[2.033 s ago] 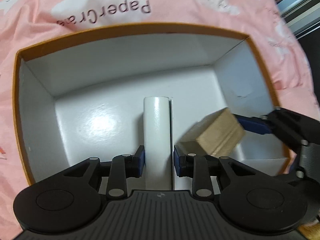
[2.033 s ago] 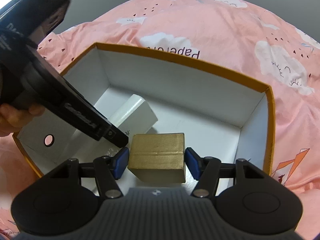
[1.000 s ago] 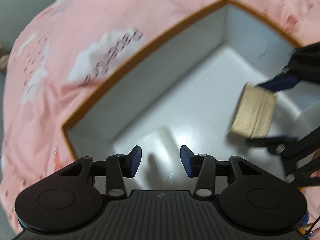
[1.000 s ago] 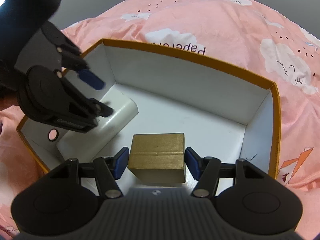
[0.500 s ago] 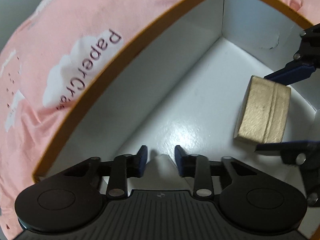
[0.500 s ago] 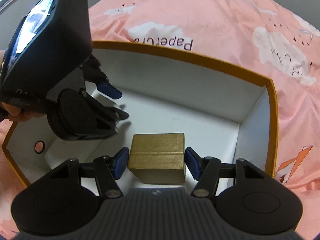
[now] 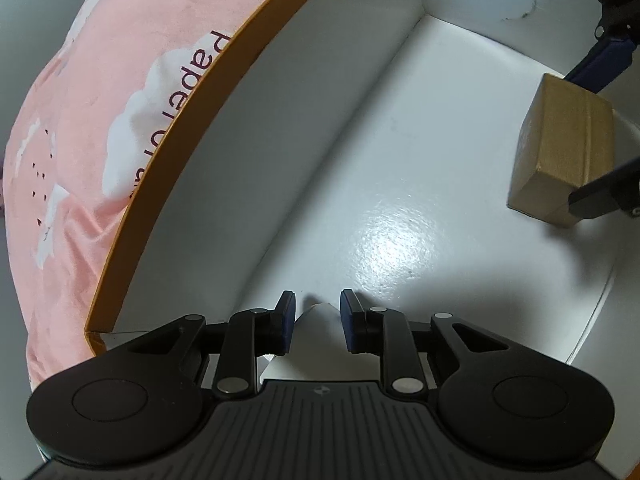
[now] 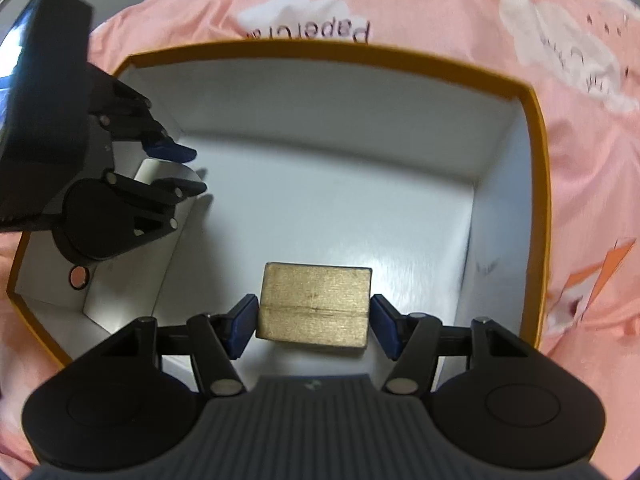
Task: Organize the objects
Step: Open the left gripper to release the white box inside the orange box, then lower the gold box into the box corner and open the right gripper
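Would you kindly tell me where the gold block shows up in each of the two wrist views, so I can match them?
Left wrist view: the gold block sits at the far right edge, between the pads of the right gripper.
Right wrist view: the gold block is low and central, directly between that gripper's pads.
Shared landmark: the orange-rimmed white box that holds the block, lying on the pink cloud-print fabric.

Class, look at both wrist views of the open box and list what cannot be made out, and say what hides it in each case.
- White object, left view: only a tip shows between the closing left tool; the tool body hides the rest.
- Gold block, right view: lower part is behind the right tool, so whether it touches the floor is unclear.
- Blanket print, right view: blurred and cut by the box rim.
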{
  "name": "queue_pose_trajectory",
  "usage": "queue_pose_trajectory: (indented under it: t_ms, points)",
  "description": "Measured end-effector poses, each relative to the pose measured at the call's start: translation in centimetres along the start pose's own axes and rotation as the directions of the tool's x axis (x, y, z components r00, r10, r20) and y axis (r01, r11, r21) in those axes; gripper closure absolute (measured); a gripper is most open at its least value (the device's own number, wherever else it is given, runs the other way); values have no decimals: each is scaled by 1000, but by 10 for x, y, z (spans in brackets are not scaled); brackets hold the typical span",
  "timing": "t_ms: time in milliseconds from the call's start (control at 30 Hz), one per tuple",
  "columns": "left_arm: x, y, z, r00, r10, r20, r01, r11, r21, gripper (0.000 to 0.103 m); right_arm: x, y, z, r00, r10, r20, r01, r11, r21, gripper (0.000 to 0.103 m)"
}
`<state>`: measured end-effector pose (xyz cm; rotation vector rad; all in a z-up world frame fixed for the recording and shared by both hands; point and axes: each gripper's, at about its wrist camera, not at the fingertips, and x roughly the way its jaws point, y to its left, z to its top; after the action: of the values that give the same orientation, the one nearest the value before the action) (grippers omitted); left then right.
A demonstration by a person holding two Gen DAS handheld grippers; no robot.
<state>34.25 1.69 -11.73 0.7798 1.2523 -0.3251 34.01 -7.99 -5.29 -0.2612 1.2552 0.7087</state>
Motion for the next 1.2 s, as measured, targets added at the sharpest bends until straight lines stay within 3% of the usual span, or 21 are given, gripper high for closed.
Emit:
queue_pose_trajectory:
  t_ms: [233, 367, 567, 767, 900, 1100, 1200]
  points:
    - [-14, 13, -9, 994, -8, 105, 23, 990, -142, 74, -4, -4, 5, 999, 39, 23, -42, 993, 110, 41]
    - [-44, 29, -20, 980, -14, 199, 55, 977, -204, 74, -9, 1, 13, 997, 25, 79, -38, 984, 173, 41]
    - [-85, 68, -43, 961, 32, 275, 82, 916, -393, 74, -10, 7, 34, 982, 31, 188, -93, 940, 327, 41]
    - [-91, 112, -68, 974, 58, 217, 79, 815, -574, 74, 10, 27, 53, 965, -6, 261, -108, 901, 419, 41]
    - [-95, 112, -95, 982, 17, 191, 106, 783, -613, 74, 25, 41, 62, 959, -22, 283, -107, 895, 434, 41]
    - [-90, 118, -99, 977, -24, 214, 161, 743, -649, 74, 44, 60, 72, 954, -60, 292, -74, 902, 425, 41]
    - [-89, 120, -98, 979, -36, 201, 164, 721, -673, 72, 53, 68, 74, 958, -41, 283, -86, 902, 423, 41]
